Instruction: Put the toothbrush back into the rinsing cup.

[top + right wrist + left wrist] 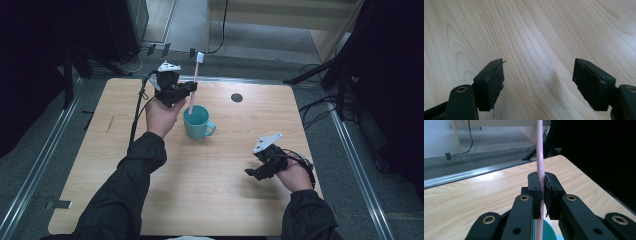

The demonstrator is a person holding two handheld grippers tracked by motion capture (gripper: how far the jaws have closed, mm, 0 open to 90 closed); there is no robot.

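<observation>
My left gripper (542,192) is clenched on the pink toothbrush (195,82), whose lower end hides inside the teal mug (197,123); my right gripper (539,85), at four o'clock, is released over the counter (225,190).

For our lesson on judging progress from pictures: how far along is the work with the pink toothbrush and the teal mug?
Done: the left gripper is shut on the toothbrush, which stands upright. In hand: its lower end sits in or just over the teal mug; which one is unclear. Left: letting go and drawing the hand away. The right gripper hangs open over the wooden table.
</observation>
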